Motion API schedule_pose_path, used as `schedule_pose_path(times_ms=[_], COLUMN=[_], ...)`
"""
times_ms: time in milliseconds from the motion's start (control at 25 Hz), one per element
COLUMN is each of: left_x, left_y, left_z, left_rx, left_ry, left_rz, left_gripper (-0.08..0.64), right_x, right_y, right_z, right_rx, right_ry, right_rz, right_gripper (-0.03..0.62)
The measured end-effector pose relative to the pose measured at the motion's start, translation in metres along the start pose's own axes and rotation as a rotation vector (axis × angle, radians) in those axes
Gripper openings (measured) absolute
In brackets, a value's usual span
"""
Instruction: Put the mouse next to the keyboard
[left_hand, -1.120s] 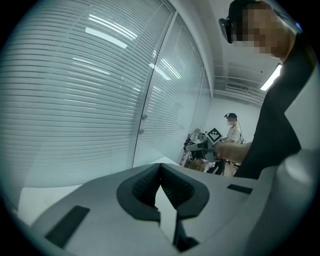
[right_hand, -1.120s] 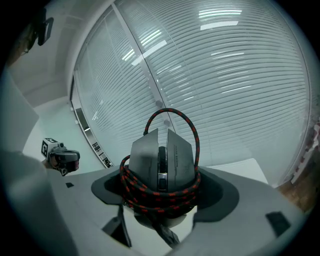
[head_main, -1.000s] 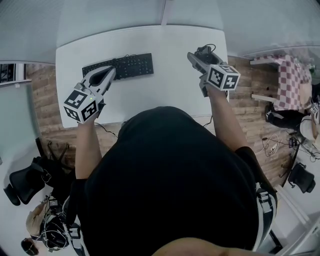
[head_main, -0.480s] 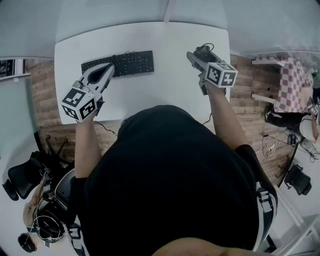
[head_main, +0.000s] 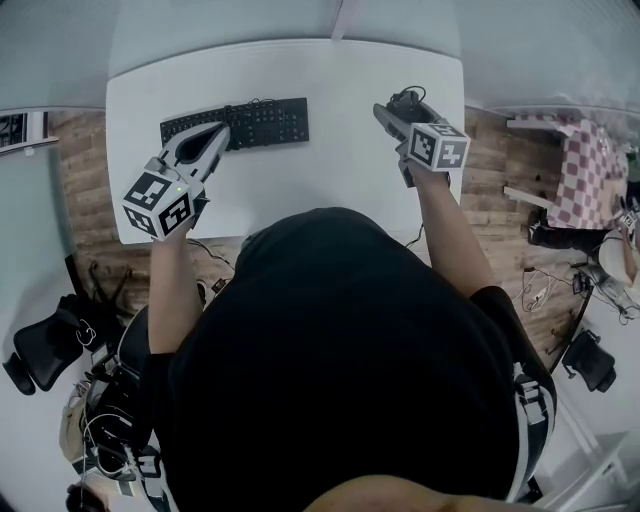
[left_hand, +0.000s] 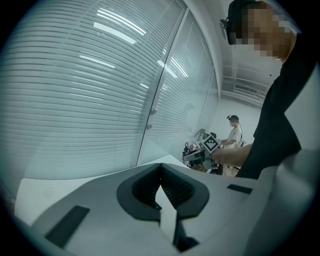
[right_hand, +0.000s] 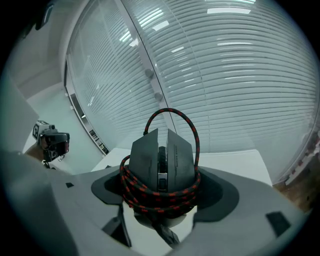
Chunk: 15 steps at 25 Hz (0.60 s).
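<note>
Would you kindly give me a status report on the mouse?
Right gripper shut on mouse, cable wound round it. Left gripper shut, empty, over keyboard. Bare table between them.

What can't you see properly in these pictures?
Keyboard: head view, left part hidden under the left gripper; key letters too small.
Mouse: head view, mostly hidden by the right gripper.
Cord end: right gripper view, lost among its coils.

Angular dark grey mouse (right_hand: 162, 157) of matt plastic, wound in a braided black-and-red cloth cable (right_hand: 160, 196). Smooth white bench (head_main: 340, 170) with a faint sheen. Flat black keyboard (head_main: 255, 124), matt plastic. Pale grey left gripper (left_hand: 161, 190), matt plastic, with dark ribbed pads (left_hand: 142, 187). Brown wood-plank floor (head_main: 85, 190).
</note>
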<state>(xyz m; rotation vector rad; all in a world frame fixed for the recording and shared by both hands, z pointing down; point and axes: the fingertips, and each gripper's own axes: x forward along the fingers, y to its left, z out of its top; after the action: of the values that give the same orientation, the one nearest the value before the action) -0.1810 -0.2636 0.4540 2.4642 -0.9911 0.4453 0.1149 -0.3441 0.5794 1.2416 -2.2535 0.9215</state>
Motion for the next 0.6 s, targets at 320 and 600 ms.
schedule_pose_path(times_ms=[320, 600], left_x=[0.008, 0.022], left_y=[0.013, 0.014], left_z=[-0.006, -0.007], left_rx=[-0.012, -0.019], left_ry=[0.023, 0.036], left_rz=[-0.006, -0.016], left_gripper=[0.023, 0.023], right_x=[0.029, 0.047], right_y=[-0.014, -0.032], right_z=[-0.021, -0.038], right_rx=[0.009, -0.011], right_ry=[0.061, 0.115], right_rz=[-0.022, -0.044], right_gripper=[0.410, 0.410])
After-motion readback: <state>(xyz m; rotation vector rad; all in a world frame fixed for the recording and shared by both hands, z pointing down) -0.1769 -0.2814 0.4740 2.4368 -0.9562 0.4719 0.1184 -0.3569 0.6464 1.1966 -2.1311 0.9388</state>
